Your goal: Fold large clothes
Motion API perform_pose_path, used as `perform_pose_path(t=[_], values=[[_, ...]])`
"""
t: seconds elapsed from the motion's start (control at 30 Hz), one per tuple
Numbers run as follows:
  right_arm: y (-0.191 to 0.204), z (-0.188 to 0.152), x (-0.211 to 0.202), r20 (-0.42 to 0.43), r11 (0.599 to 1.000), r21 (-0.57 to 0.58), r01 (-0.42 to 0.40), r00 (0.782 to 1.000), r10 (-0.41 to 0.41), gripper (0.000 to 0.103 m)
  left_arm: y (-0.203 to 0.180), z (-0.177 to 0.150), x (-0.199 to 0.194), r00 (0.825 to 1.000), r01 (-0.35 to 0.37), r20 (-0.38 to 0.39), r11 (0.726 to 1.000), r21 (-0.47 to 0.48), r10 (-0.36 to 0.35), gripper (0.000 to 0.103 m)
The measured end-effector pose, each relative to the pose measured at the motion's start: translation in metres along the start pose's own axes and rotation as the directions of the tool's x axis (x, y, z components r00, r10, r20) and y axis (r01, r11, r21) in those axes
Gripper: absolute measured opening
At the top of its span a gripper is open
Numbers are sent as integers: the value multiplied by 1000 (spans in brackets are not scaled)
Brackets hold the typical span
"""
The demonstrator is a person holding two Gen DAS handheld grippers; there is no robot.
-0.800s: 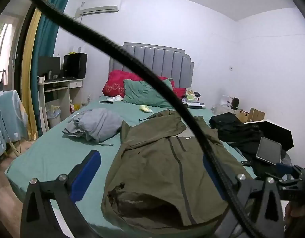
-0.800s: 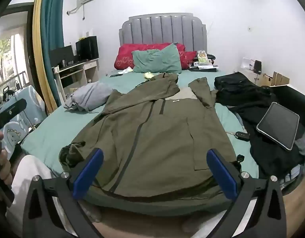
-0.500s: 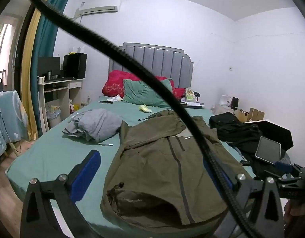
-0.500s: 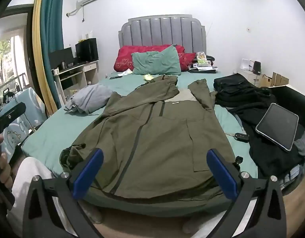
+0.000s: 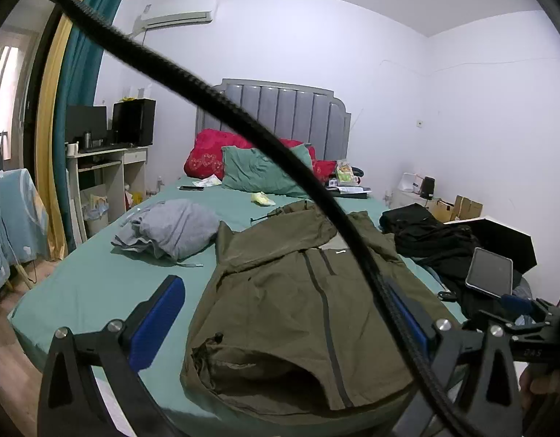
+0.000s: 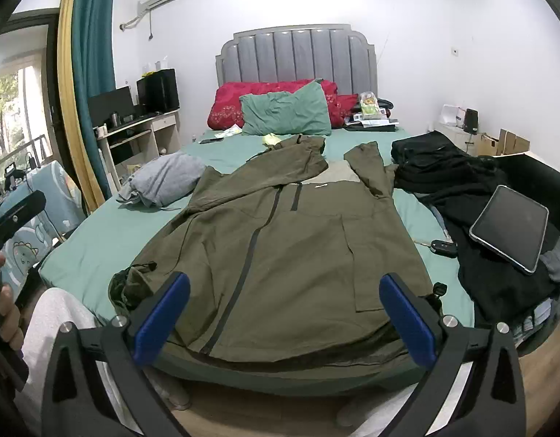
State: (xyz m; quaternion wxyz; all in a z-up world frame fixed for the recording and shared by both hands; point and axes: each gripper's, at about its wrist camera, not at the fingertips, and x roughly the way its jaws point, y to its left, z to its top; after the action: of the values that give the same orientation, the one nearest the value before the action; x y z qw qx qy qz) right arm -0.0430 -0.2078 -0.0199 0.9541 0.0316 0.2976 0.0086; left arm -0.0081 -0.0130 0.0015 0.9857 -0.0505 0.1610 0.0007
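An olive-green hooded jacket [image 6: 287, 240] lies spread flat, front up and zipped, on the green bed [image 6: 109, 233], its hem at the near edge. It also shows in the left wrist view [image 5: 294, 302]. My right gripper [image 6: 283, 313] is open and empty, held just short of the hem. My left gripper [image 5: 280, 324] is open and empty, held before the jacket's lower left corner. A black cable [image 5: 243, 120] crosses the left wrist view.
A crumpled grey garment [image 6: 167, 182] lies left of the jacket. Black clothes [image 6: 462, 196] with a tablet [image 6: 509, 225] on top and a car key [image 6: 444, 245] lie to the right. Pillows [image 6: 283, 113] sit at the headboard. A desk [image 6: 141, 134] stands at the left.
Both grippers have shifted only slightly; the views are nearly the same. The jacket has not moved.
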Motion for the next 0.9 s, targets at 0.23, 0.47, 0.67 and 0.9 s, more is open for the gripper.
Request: perform_pose_path(t=[0.23,0.47,0.67,0.9], values=[[-1,-1,-1,9,1000,-1,2,1000,-2,103,-1,-1,-1,1000,1,6,1000,3,-1,103],[-1,-1,-2,8,1000,-1,2,1000,-2,103,-2,-2,-3,1000,3,12,1000,4,-3,103],[-1,0,-2,9,1000,-2,2,1000,-2,103,-2,-1,-5,1000,3,13,1000,5,-3,103],[-1,0,-3,11,1000,-1,4,1000,-4,103,-3,0,-7,1000,2,15,1000,7,-2,103]])
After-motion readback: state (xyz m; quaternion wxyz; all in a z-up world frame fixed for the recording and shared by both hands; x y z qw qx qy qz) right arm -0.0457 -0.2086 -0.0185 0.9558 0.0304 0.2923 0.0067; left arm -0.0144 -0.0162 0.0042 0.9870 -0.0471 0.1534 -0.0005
